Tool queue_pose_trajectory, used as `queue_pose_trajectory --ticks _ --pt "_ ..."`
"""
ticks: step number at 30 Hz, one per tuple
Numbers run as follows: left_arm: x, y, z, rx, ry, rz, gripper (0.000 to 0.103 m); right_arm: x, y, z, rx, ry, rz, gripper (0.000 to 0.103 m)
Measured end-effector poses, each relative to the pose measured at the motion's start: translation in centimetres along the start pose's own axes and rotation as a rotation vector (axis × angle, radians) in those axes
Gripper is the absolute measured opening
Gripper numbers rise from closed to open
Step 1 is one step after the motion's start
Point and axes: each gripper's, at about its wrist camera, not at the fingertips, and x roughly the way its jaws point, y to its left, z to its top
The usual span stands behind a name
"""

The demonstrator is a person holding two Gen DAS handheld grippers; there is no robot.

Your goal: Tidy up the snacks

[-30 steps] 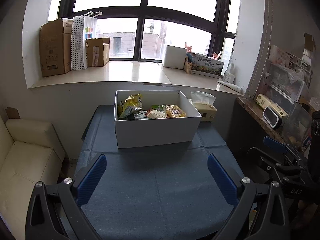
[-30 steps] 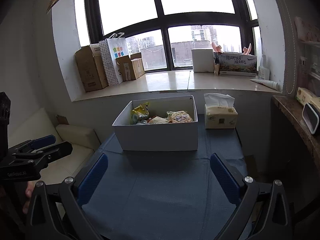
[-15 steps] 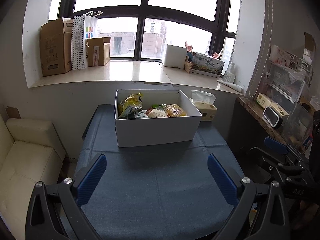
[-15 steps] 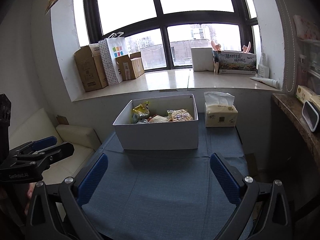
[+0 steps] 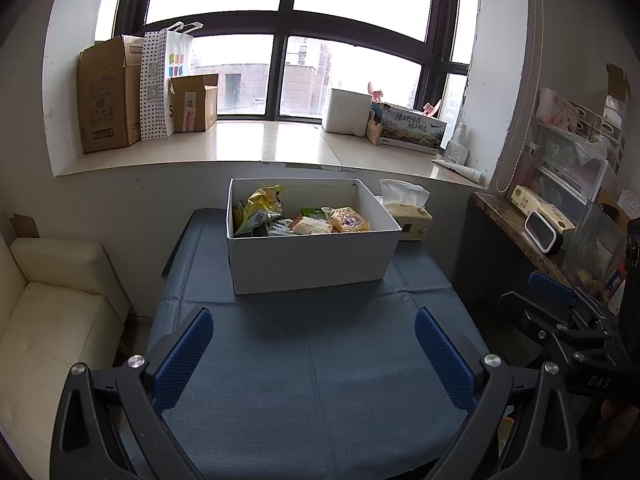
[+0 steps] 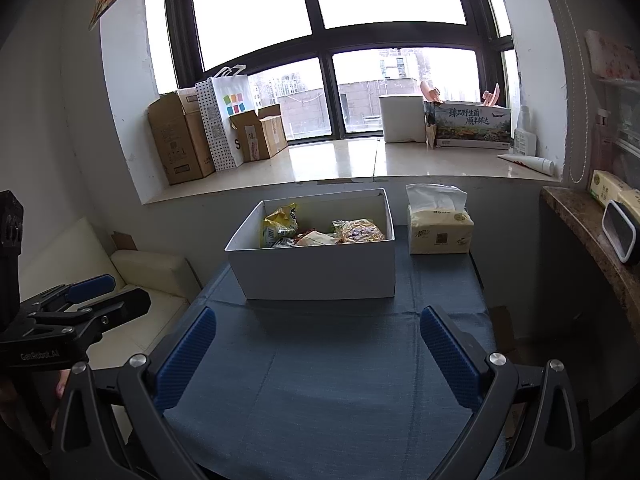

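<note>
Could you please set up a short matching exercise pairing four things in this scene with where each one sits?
Things:
1. snack packets
2. tissue pack
3. dotted paper bag
4. left tool

Places:
A. on the window sill
B. open above the bare blue cloth
C. inside the white box
D. on the table right of the white box

Pairs: 1-C, 2-D, 3-A, 4-B

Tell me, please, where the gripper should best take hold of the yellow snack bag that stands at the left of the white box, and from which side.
Probably from above, at its crumpled top edge. The yellow snack bag stands almost upright against the left wall of the white box, and its top reaches about rim height, while other packets crowd its lower part. The left gripper, jaws open, is on that side.
</note>
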Motion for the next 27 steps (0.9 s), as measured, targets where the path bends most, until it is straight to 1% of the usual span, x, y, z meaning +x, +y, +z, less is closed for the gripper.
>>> queue_pose_trajectory --ticks 7,27 --pt "-0.07 -0.1 -0.07 0.004 0.001 -0.003 0.103 -0.38 0.42 0.1 -0.012 -0.011 0.012 0.103" --pt "-0.26 0.03 -0.15 -0.004 -0.002 0.001 0.103 -0.14 0.77 0.07 -0.013 0.001 0.043 0.103"
